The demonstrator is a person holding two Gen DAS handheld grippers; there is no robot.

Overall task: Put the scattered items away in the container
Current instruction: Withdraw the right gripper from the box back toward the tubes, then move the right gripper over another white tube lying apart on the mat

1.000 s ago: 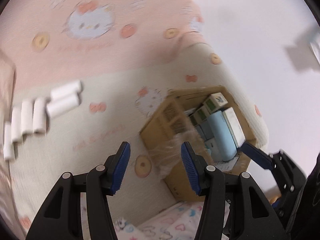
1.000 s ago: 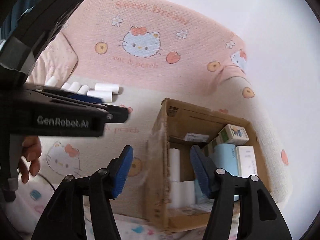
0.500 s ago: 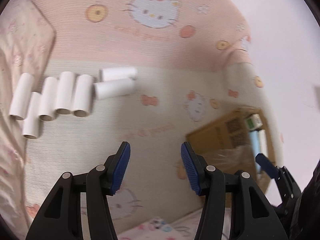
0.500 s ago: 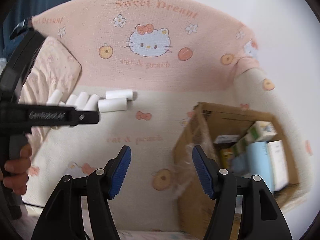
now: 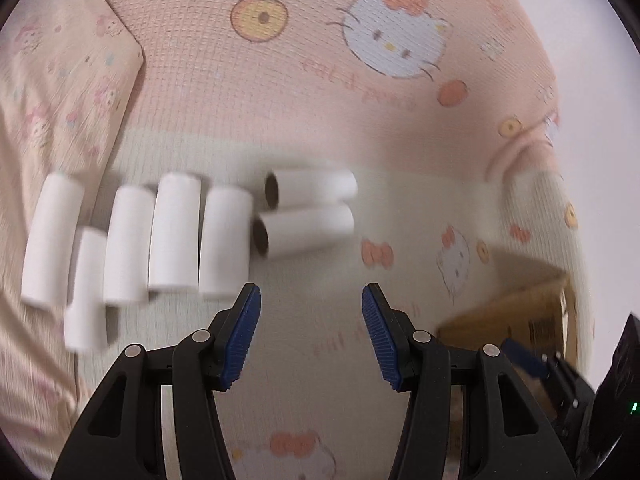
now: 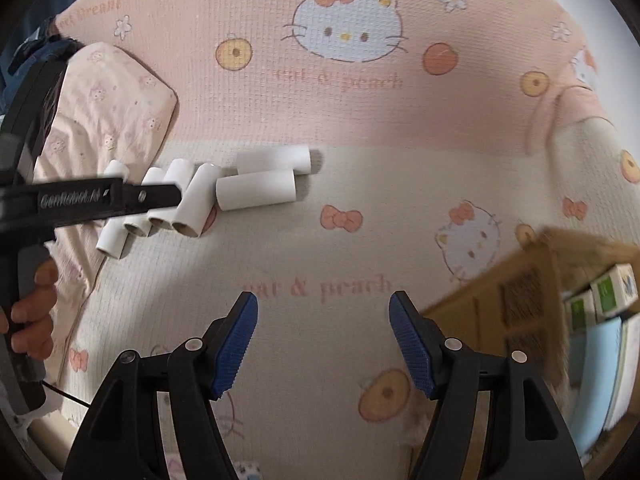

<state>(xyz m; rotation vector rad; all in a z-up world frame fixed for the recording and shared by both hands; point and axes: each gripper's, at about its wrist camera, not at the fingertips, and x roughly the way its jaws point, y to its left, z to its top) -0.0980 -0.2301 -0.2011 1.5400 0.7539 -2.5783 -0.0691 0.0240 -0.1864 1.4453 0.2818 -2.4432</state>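
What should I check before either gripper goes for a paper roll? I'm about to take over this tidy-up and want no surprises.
1. Left gripper open and empty: ok.
2. Right gripper open and empty, jaws having just been opening: ok.
3. White rolls lying free on the blanket, none held: ok.
4. Two crosswise rolls reachable, nothing on top: ok.
5. Cardboard box has room left: cannot tell, only its corner shows.
6. Left gripper clear of the right one's path: not ok, it hangs over the leftmost rolls in the right view.
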